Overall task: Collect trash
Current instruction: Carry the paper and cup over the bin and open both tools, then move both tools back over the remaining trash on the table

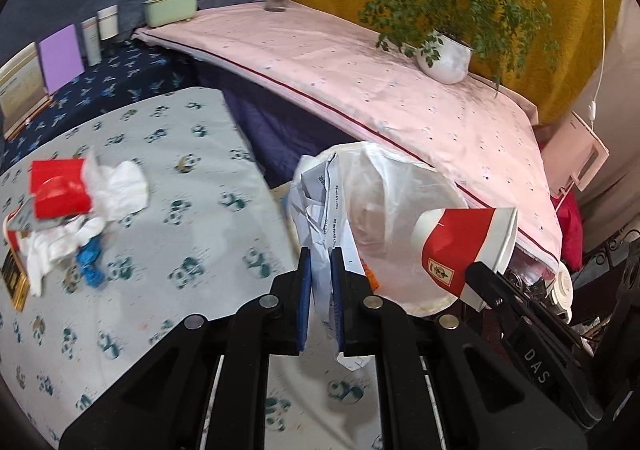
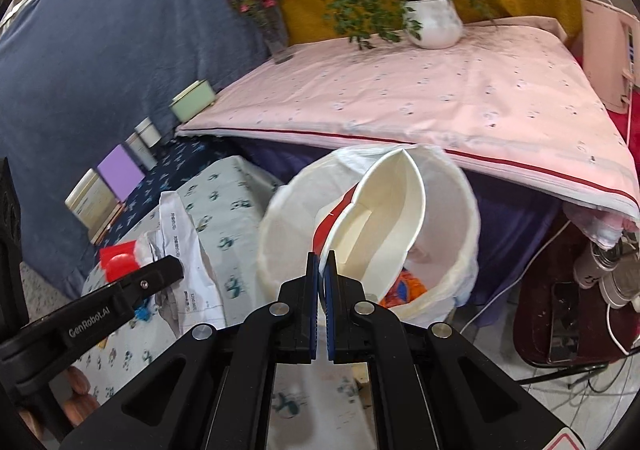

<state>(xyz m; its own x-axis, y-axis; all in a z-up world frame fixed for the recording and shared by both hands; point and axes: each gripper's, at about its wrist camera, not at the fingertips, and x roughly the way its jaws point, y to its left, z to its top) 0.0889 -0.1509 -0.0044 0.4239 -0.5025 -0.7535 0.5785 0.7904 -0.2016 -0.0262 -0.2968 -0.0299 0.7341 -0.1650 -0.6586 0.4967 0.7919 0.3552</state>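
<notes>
My left gripper [image 1: 320, 256] is shut on a crumpled sheet of printed white paper [image 1: 316, 194], held up beside the white bin [image 1: 440, 180] lined with a thin plastic bag. My right gripper [image 2: 323, 260] is shut on the rim of a squashed red-and-white paper cup [image 2: 384, 210], which hangs over the bin's [image 2: 272, 218] mouth. Orange scraps [image 2: 404, 286] lie inside the bin. The cup [image 1: 460, 246] and the right gripper [image 1: 486, 276] also show in the left wrist view. In the right wrist view the left gripper [image 2: 172, 264] and its paper [image 2: 176, 226] are at the left.
On the panda-print cloth [image 1: 192, 226] lies a pile: a red cup [image 1: 60, 190], white tissues [image 1: 120, 186], a blue scrap [image 1: 90, 262]. Behind the bin a pink-covered table [image 2: 440, 102] carries a potted plant [image 2: 432, 22] and a vase [image 2: 276, 34]. Cables and a phone [image 2: 564, 322] lie at the right.
</notes>
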